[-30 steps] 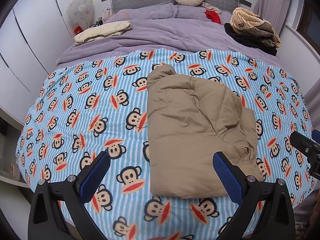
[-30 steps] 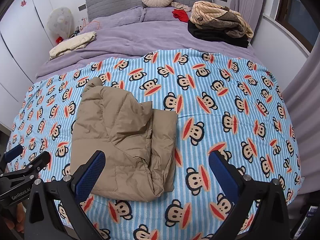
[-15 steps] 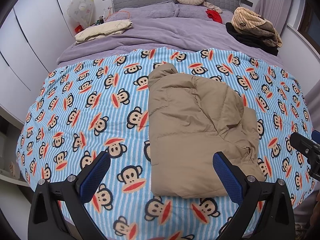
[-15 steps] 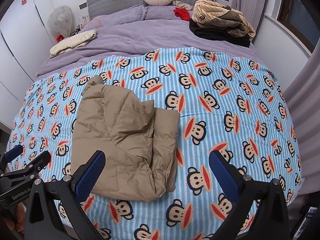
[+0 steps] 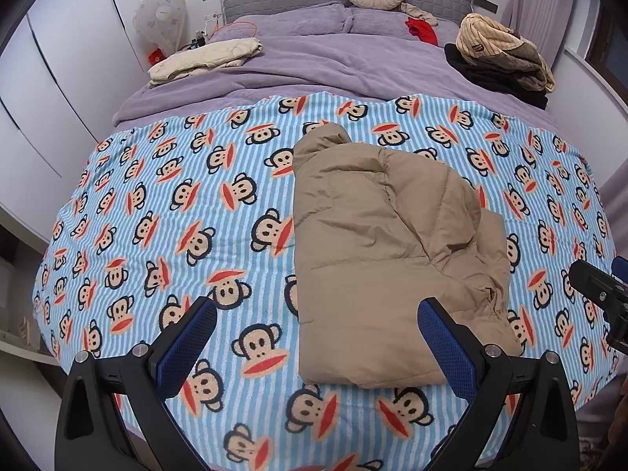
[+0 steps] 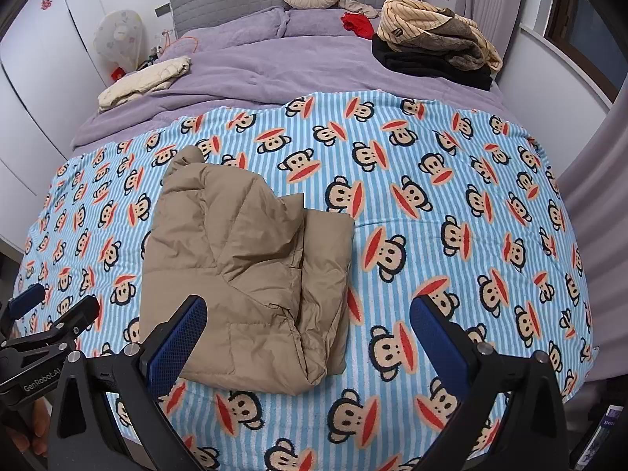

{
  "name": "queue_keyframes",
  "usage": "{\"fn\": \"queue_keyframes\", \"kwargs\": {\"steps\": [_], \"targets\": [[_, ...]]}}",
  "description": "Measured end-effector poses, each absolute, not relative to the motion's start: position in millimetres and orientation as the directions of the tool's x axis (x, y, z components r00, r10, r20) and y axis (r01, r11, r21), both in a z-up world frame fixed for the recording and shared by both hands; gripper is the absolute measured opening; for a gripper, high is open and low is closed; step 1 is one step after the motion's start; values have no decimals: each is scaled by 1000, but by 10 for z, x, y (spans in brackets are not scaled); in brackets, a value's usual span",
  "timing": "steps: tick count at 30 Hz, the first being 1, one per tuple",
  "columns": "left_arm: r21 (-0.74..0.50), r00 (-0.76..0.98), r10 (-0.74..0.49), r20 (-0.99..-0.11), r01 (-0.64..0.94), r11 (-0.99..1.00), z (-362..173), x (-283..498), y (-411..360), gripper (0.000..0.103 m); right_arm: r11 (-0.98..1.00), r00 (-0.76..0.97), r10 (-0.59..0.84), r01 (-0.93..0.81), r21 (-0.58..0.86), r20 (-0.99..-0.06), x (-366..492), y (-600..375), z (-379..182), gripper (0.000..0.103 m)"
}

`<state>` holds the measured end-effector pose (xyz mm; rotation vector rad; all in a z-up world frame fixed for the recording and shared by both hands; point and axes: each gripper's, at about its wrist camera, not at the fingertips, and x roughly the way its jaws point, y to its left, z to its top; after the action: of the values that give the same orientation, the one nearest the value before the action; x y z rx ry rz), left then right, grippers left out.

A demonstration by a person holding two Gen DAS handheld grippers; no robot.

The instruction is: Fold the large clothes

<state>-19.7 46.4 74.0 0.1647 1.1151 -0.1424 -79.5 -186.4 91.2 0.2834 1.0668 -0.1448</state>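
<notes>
A tan padded jacket (image 5: 376, 259) lies folded into a thick bundle on the blue monkey-print blanket (image 5: 188, 204), also seen as the jacket (image 6: 243, 271) in the right wrist view. My left gripper (image 5: 314, 347) hangs open above the foot of the bed, its right finger over the jacket's near right corner. My right gripper (image 6: 308, 347) is open too, its left finger over the jacket's near edge. Neither touches the jacket. The other gripper shows at each view's side edge, right gripper (image 5: 600, 294) and left gripper (image 6: 51, 325).
Behind the blanket lies a purple duvet (image 5: 314, 66) with a folded cream garment (image 5: 204, 57) at the left and a stack of striped, brown and black clothes (image 5: 502, 55) at the right. White wardrobe doors (image 5: 47, 78) stand left, a curtain (image 6: 596, 196) right.
Both views drift slightly back and up from the bed, so the jacket sits a little farther off. The jacket itself has not moved and both grippers stay open.
</notes>
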Motion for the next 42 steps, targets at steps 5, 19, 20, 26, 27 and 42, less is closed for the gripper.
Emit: {"fn": "queue_keyframes", "kwargs": {"steps": [5, 19, 20, 26, 27, 42], "targets": [[61, 432, -32, -901, 198, 978, 737, -194, 470, 103, 954, 477, 21, 252, 160, -878, -789, -1872, 915, 103], [61, 432, -31, -901, 199, 978, 738, -190, 463, 103, 955, 475, 21, 252, 159, -880, -789, -1856, 903, 103], [61, 432, -31, -901, 198, 978, 739, -191, 461, 103, 954, 476, 21, 253, 159, -879, -785, -1860, 909, 103], [61, 433, -31, -901, 198, 978, 741, -191, 456, 103, 954, 477, 21, 252, 160, -879, -780, -1865, 903, 103], [62, 433, -31, -901, 198, 978, 738, -191, 461, 103, 954, 476, 22, 252, 160, -879, -781, -1864, 901, 103], [63, 433, -30, -901, 198, 978, 743, -196, 460, 103, 955, 477, 23, 249, 159, -879, -776, -1877, 912, 103]]}}
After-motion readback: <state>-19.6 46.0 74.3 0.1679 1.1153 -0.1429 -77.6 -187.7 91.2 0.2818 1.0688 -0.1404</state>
